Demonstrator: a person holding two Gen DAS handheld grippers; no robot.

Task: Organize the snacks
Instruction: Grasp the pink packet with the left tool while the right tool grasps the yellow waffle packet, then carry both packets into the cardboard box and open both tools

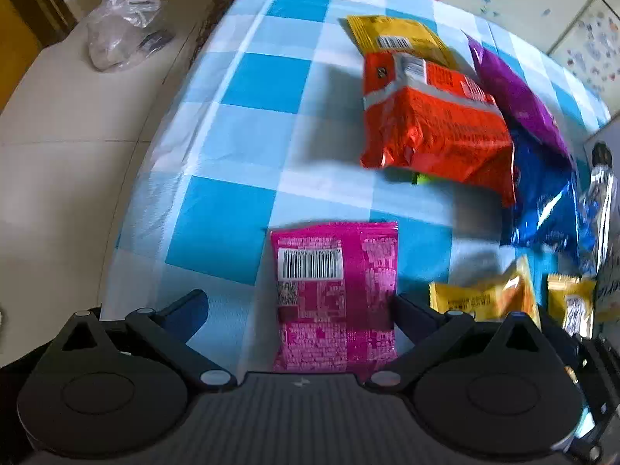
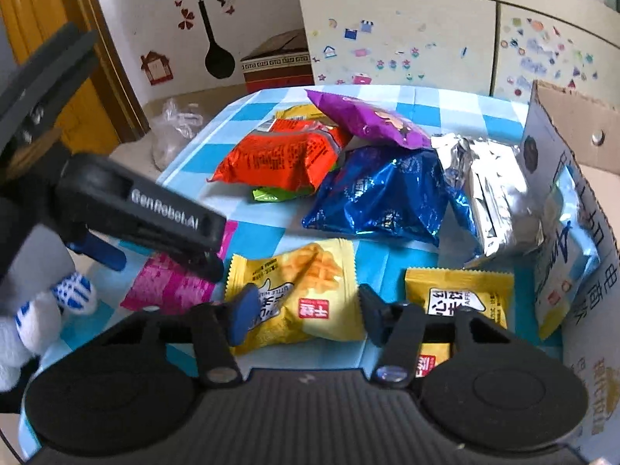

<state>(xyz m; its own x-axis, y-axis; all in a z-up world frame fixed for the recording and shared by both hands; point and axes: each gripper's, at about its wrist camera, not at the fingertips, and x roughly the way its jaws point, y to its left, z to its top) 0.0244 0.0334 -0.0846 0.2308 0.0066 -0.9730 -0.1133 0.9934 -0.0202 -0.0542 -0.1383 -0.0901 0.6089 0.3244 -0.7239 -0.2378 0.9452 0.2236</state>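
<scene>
A pink snack packet (image 1: 336, 294) lies flat on the blue checked tablecloth (image 1: 248, 124), between the fingers of my open left gripper (image 1: 300, 306). It also shows in the right wrist view (image 2: 170, 286), under the left gripper (image 2: 155, 213). My right gripper (image 2: 306, 310) is open around a yellow waffle packet (image 2: 306, 290), whether touching I cannot tell. A second yellow packet (image 2: 461, 294) lies to its right. Behind are an orange packet (image 2: 279, 155), a blue bag (image 2: 379, 193), a purple bag (image 2: 368, 116) and a silver bag (image 2: 488, 190).
A cardboard box (image 2: 573, 147) stands at the table's right edge with a pale blue packet (image 2: 562, 255) against it. A plastic bag (image 1: 120, 27) lies on the cream surface left of the table. A cabinet with stickers (image 2: 407, 38) stands behind.
</scene>
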